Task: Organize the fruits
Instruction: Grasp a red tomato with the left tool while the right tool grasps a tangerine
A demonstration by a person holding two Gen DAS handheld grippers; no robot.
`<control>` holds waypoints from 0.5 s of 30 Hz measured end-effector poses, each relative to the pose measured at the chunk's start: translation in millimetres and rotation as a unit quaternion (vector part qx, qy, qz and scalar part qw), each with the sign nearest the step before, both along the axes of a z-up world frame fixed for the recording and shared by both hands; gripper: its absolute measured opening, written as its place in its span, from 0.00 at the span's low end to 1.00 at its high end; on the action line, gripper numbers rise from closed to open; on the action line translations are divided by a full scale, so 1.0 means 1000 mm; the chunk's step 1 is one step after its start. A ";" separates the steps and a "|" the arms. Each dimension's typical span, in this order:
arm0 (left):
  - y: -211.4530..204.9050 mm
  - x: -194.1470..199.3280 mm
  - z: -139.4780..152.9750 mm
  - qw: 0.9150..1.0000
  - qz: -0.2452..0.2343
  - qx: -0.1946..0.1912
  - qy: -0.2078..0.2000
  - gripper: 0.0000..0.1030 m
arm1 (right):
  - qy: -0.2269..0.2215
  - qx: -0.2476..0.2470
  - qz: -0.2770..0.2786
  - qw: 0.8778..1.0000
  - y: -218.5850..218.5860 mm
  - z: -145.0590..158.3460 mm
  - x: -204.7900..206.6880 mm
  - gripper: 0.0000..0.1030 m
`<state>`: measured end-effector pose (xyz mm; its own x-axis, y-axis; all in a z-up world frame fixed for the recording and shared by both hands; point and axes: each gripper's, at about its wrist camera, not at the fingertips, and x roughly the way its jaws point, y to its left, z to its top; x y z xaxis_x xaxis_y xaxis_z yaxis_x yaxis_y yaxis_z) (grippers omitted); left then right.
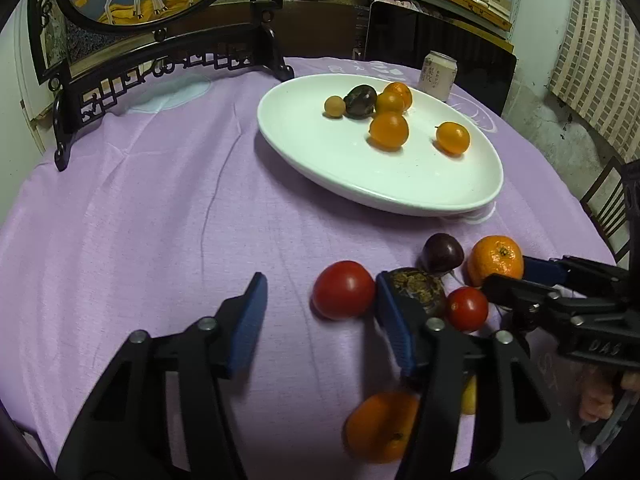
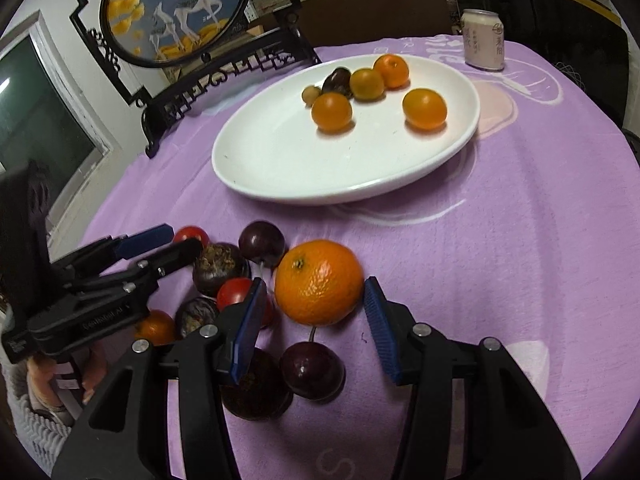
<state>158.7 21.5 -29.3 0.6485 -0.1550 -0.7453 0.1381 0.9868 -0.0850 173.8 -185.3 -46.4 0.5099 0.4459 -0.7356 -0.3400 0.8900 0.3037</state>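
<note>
Left gripper (image 1: 320, 320) with jaws apart, gripping nothing, poised over bare purple cloth (image 1: 160, 220) on the desk; big red tomato (image 1: 344, 290) just inside the right finger at 12 o'clock. Right gripper (image 2: 314, 324) likewise open, jaws flanking the large mandarin (image 2: 319, 282) without touching. Farther off, at 12 o'clock, white plate (image 2: 280, 168) carrying small orange fruits; beyond at 1 o'clock, a can (image 2: 483, 40).

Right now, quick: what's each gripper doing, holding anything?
Left gripper: open, holding nothing.
Right gripper: open, not gripping; the mandarin sits just ahead of its fingertips.
</note>
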 end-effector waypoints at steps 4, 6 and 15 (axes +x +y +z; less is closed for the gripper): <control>-0.003 0.000 0.000 1.000 -0.012 -0.016 0.004 0.34 | 0.001 0.002 -0.006 1.000 -0.002 -0.002 0.002 0.47; -0.004 -0.001 0.001 1.000 -0.017 -0.019 0.006 0.32 | -0.003 -0.005 -0.004 1.000 -0.001 -0.002 0.001 0.45; 0.008 0.001 0.002 0.999 -0.004 -0.033 0.011 0.32 | -0.011 -0.021 0.002 1.000 0.004 0.000 -0.004 0.43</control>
